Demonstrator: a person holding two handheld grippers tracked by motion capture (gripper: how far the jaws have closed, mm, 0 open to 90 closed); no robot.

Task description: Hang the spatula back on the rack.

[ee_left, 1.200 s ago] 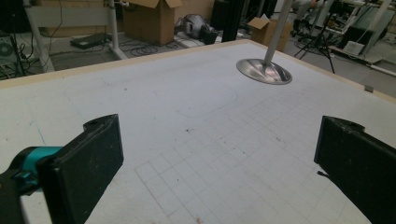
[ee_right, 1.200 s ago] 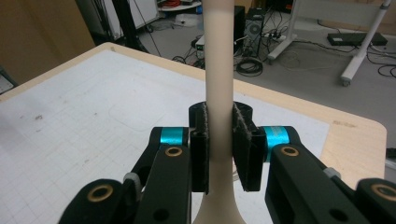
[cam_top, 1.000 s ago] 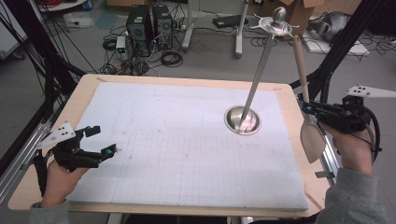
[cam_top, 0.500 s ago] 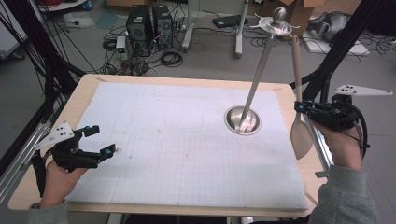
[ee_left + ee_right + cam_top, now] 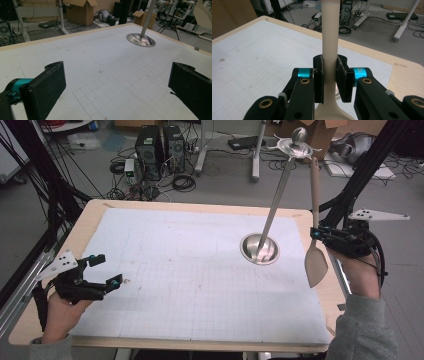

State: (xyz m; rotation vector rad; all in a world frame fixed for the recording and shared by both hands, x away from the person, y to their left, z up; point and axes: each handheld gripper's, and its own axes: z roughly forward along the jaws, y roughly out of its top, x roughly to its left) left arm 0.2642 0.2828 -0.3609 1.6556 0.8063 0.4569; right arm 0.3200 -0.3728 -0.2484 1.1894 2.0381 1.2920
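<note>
Holding: my right gripper (image 5: pixel 316 236) is clamped on the spoon (image 5: pixel 315 265), at the right edge of the high view; in the right gripper view the pads (image 5: pixel 319 80) press both sides of the spoon (image 5: pixel 329 45) at mid frame.
Spoon: beige, upright, bowl down below my jaws, handle rising to the top of the frame; in the high view its bowl hangs over the right edge of the table (image 5: pixel 190 206), clear of the mat (image 5: pixel 200 285).
Right hand: my hand (image 5: pixel 361 275) comes in from the lower right, grey sleeve at the bottom corner.
Left gripper: my left gripper (image 5: pixel 102 272) sits at the lower left of the high view, jaws wide apart with nothing between them; in the left gripper view the pads (image 5: pixel 47 86) stand at the lower left and lower right corners over the mat (image 5: pixel 105 72).
Mat: white, with a faint grid, covering most of the wooden table.
Stand: a metal stand (image 5: pixel 260 249) rests its round base on the mat, right of centre, just left of the spoon; its rod leans up to a small dish and ball at the upper right of the frame, beside the handle's tip. In the left gripper view the base (image 5: pixel 140 40) lies at the upper right.
Floor: boxes and cables along the top.
</note>
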